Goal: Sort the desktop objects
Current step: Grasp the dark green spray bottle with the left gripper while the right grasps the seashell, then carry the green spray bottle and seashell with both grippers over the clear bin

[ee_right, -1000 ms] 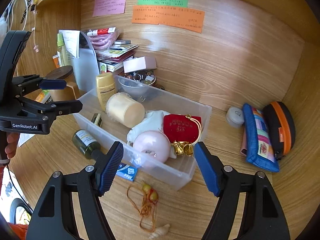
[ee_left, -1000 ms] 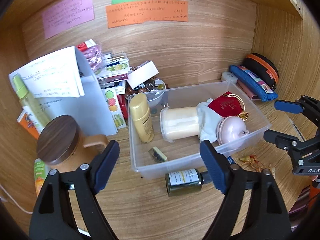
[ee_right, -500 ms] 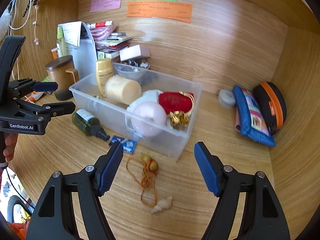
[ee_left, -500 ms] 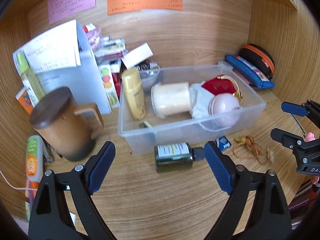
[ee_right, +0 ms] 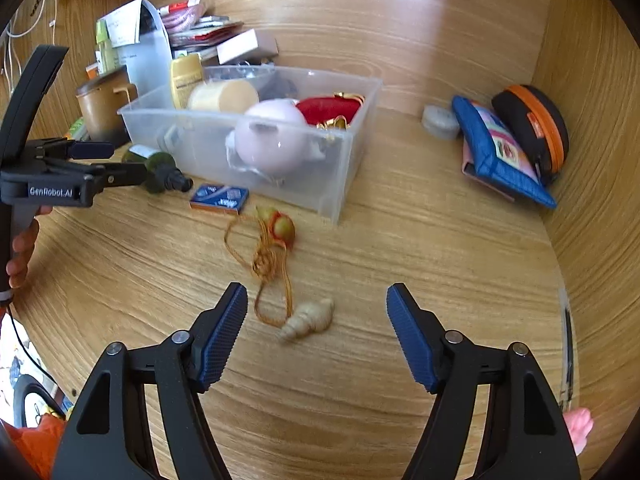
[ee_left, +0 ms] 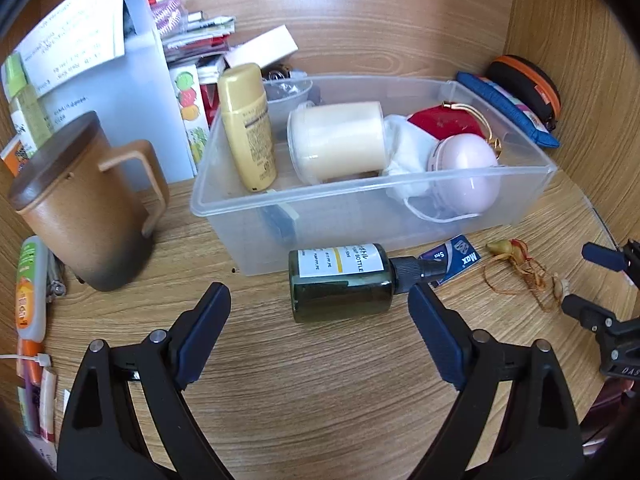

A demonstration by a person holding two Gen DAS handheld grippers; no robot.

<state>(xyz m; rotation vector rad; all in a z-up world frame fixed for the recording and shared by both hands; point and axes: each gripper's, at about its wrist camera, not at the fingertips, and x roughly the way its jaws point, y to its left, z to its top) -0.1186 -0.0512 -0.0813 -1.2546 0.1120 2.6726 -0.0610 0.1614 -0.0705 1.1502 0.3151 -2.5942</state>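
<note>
A dark green bottle (ee_left: 340, 282) lies on its side on the desk in front of the clear plastic bin (ee_left: 224, 200). My left gripper (ee_left: 320, 312) is open, just short of the bottle, its jaws wider than it. A cord charm with beads (ee_right: 276, 236) and a shell (ee_right: 310, 318) lies on the desk. My right gripper (ee_right: 316, 312) is open with the shell between its fingertips, not touching. A small blue packet (ee_right: 218, 198) lies beside the bottle cap. The bin (ee_right: 352, 120) holds a yellow bottle (ee_left: 248, 124), a cream jar (ee_left: 336, 140), a pink case (ee_left: 466, 174) and a red pouch (ee_left: 444, 122).
A brown lidded mug (ee_left: 80, 208) stands left of the bin. A paper holder and stacked packets (ee_left: 120, 64) fill the back left. A blue pouch (ee_right: 500, 152), an orange-trimmed case (ee_right: 536, 124) and a small round tin (ee_right: 440, 122) lie at the right wall.
Both grippers have pulled back and lowered toward the desk. The left now frames the green bottle; the right now frames the shell. Both stay open.
</note>
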